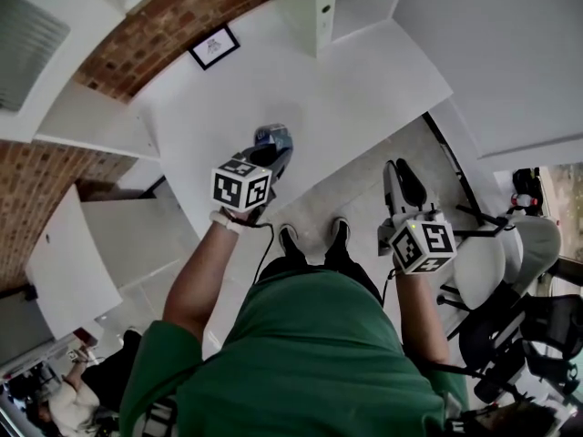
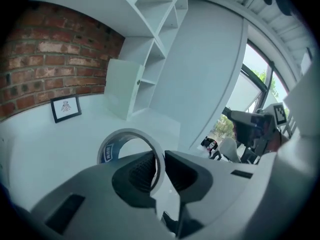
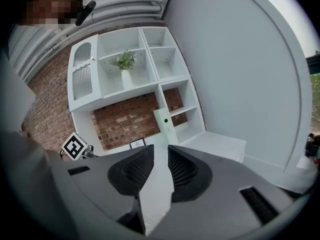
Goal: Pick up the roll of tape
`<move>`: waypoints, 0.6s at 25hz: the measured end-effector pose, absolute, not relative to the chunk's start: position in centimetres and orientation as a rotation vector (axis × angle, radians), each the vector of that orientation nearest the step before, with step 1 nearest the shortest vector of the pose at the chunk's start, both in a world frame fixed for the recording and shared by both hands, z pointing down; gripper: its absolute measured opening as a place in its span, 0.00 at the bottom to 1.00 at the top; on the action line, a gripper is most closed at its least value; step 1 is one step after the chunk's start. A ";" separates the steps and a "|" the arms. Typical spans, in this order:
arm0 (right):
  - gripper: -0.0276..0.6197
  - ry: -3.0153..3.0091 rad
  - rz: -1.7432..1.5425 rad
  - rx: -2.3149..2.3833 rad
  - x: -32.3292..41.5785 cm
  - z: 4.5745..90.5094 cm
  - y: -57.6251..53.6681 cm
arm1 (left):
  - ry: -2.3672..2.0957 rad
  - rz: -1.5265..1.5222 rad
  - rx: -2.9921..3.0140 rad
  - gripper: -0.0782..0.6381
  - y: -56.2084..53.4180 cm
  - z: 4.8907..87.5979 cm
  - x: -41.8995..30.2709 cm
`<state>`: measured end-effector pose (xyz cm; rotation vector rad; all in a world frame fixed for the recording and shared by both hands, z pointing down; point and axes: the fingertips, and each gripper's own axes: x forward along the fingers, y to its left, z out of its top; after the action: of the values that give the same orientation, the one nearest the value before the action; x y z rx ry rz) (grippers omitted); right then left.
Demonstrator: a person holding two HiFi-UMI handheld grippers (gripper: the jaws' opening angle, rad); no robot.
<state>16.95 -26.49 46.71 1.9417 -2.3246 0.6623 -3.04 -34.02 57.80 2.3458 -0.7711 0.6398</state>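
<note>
The roll of tape (image 1: 271, 137), pale with a blue label, hangs above the white table (image 1: 319, 89), held in my left gripper (image 1: 273, 157). In the left gripper view the roll (image 2: 112, 144) stands on edge, and its near wall is pinched between the ribbed pads of the left gripper (image 2: 159, 166), one pad inside the ring and one outside. My right gripper (image 1: 401, 185) hovers off the table's right edge, above the floor. In its own view the right gripper (image 3: 161, 166) shows a narrow gap with nothing between the pads.
A small framed picture (image 1: 214, 47) leans against the brick wall at the table's far side. A white shelf unit (image 1: 319, 7) with a potted plant (image 3: 124, 61) stands at the back. A white chair (image 1: 483, 262) and dark gear sit at the right. Another person (image 1: 64, 399) sits at the lower left.
</note>
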 end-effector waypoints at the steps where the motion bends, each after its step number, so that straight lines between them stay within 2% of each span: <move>1: 0.20 -2.332 0.653 1.935 16.8 46.5 -26.6 | -0.786 0.613 2.361 0.21 -34.2 56.9 -3.0; 15: 0.19 -2.424 0.481 1.905 16.2 41.4 -28.6 | -1.186 0.340 2.588 0.21 -36.6 44.1 -5.5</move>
<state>16.22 -28.61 41.36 1.9048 -2.4241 0.4810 -5.47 -36.56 44.15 2.5876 -1.1865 0.3405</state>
